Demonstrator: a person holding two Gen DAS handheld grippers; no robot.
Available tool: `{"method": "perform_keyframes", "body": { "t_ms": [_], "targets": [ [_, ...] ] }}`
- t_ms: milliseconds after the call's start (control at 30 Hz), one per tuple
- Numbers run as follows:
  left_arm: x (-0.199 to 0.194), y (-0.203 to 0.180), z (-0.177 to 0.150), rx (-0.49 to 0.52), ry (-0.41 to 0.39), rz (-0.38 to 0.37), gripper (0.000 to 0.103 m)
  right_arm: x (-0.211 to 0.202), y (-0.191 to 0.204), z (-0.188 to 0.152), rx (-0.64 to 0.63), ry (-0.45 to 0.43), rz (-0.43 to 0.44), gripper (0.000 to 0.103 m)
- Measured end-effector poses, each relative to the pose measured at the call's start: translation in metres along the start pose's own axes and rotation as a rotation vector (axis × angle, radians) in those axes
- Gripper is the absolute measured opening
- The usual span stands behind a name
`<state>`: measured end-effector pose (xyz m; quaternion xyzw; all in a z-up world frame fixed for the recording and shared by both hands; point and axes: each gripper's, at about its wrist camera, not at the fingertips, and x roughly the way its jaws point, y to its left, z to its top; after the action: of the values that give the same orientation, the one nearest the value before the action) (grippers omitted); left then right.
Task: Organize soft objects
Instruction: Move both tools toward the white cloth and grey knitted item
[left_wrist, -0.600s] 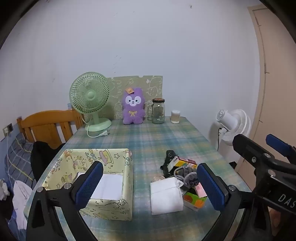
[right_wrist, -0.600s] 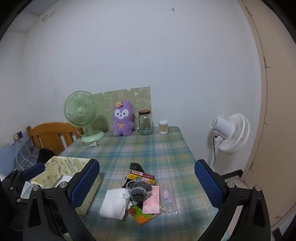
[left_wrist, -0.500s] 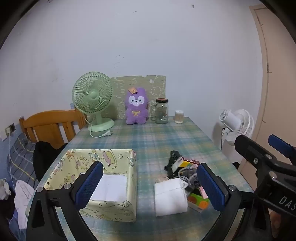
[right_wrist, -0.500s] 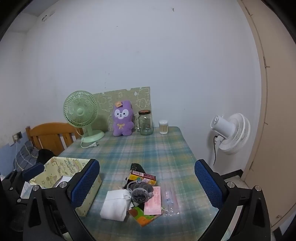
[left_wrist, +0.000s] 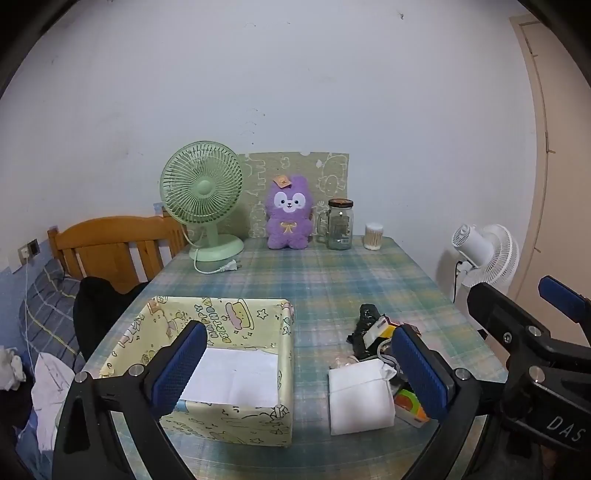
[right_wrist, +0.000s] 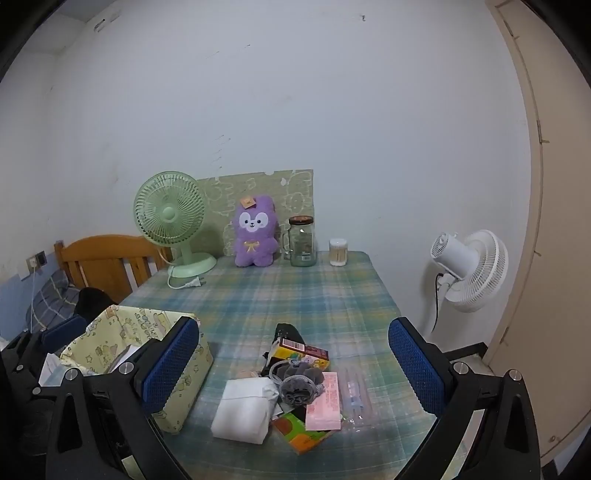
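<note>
Change: both wrist views sit slightly differently from half a second ago, the box and heap lying lower and nearer; nothing on the worktop (left_wrist: 332, 273) has moved, so sorting is judged unstarted.

Left gripper (left_wrist: 295, 369): jaws wide apart, empty, above the box's near corner.
Right gripper (right_wrist: 291, 373): jaws wide apart, empty, above the heap.

Patterned box (left_wrist: 284, 373): open-topped, holds white paper only.

Heap beside box: white soft pouch (right_wrist: 245, 410), grey scrunchie (right_wrist: 299, 384), black fabric (right_wrist: 288, 332), cartons (right_wrist: 303, 354), pink packet (right_wrist: 327, 402).

Purple plush (right_wrist: 255, 232): far edge, upright, beside lidded glass jar (right_wrist: 303, 242).
</note>
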<state>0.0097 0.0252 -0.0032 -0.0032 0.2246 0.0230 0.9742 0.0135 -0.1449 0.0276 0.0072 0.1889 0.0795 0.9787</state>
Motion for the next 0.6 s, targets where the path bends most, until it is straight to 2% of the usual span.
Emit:
{"method": "perform_keyframes", "body": {
  "t_ms": [600],
  "targets": [
    [-0.0093, -0.0024, 0.0015, 0.009, -0.026, -0.002, 0.101, -0.0053, 0.0016, 0.0004, 0.008, -0.003, -0.009, 0.103]
  ]
}}
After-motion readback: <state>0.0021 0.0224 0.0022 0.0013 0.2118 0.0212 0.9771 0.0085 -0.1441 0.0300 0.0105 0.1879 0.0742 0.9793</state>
